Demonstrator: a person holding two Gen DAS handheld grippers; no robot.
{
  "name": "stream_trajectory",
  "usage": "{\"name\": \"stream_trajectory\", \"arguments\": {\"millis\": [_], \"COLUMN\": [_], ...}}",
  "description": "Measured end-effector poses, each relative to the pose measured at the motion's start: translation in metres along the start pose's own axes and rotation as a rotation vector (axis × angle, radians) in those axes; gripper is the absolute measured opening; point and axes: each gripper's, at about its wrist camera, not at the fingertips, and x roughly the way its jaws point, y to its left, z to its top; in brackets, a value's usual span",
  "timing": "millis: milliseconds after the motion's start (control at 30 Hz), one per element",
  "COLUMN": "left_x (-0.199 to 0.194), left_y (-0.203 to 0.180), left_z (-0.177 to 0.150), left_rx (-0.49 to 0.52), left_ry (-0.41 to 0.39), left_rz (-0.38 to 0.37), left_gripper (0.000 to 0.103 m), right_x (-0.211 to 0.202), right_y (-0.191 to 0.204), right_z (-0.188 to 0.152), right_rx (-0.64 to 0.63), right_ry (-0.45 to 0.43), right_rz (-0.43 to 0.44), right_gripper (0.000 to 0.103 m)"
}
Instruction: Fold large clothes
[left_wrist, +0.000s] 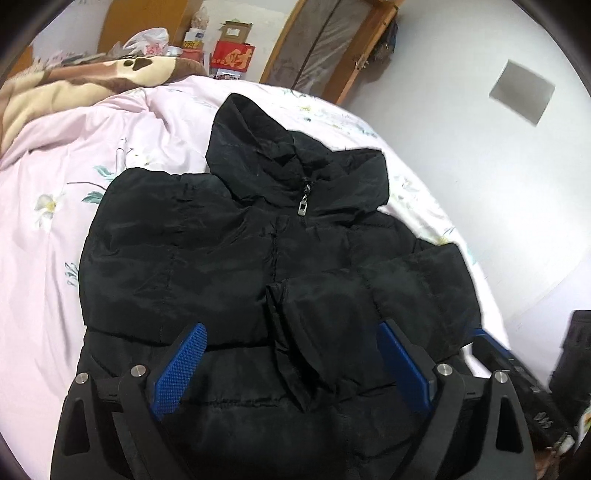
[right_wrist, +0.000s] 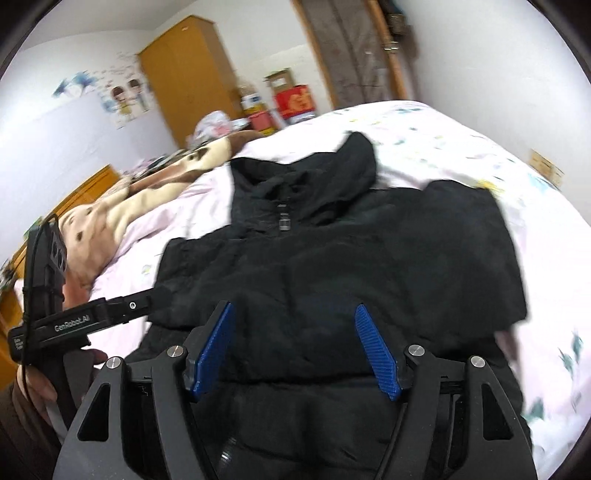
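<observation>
The black hooded puffer jacket (left_wrist: 258, 258) lies face up on the pink floral bed (left_wrist: 48, 236), zipped to the collar, hood toward the top of the frame and hem at the bottom under both tools; one sleeve (left_wrist: 369, 295) is already laid across the chest at centre right. To fold it well from here, I would take the hem at two well-spaced points, pinch through the whole padded layer, and carry it up toward the collar evenly so the folded sleeve stays put. The left gripper (left_wrist: 291, 365) hangs over the lower front with its jaws spread wide and nothing clamped. The right gripper (right_wrist: 295, 347) is likewise released, apparently clear of the cloth, though that view is blurred.
</observation>
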Motion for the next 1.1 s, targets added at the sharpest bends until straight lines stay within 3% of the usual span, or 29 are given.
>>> {"name": "stream_trajectory", "arguments": {"millis": [100, 233, 333, 433, 500, 567, 833, 1100], "left_x": [0.024, 0.048, 0.063, 0.069, 0.066, 0.058, 0.001, -0.017], "left_y": [-0.007, -0.011, -0.015, -0.021, -0.03, -0.037, -0.04, -0.01], "left_z": [0.001, 0.002, -0.001, -0.006, -0.007, -0.007, 0.036, 0.069], "left_rx": [0.034, 0.037, 0.018, 0.016, 0.05, 0.095, 0.119, 0.099], "left_ry": [0.08, 0.112, 0.127, 0.134, 0.114, 0.095, -0.074, -0.143], "left_rz": [0.035, 0.083, 0.089, 0.088, 0.097, 0.106, 0.093, 0.15], "left_gripper": [0.094, 0.094, 0.091, 0.042, 0.023, 0.012, 0.01, 0.01], "right_x": [-0.006, -0.006, -0.004, -0.002, -0.002, -0.002, -0.009, -0.004], "right_y": [-0.016, -0.026, -0.03, -0.033, -0.035, -0.037, -0.031, -0.02], "right_z": [-0.006, -0.012, -0.014, -0.015, -0.016, -0.016, -0.006, 0.015], "right_rx": [0.017, -0.023, -0.029, -0.011, 0.003, 0.017, 0.009, -0.019], "right_ry": [-0.001, 0.012, 0.016, 0.024, 0.026, 0.029, -0.003, -0.039], "right_rz": [-0.064, -0.155, -0.17, -0.175, -0.179, -0.183, -0.199, -0.216], "right_gripper": [0.068, 0.068, 0.068, 0.068, 0.068, 0.068, 0.068, 0.068]}}
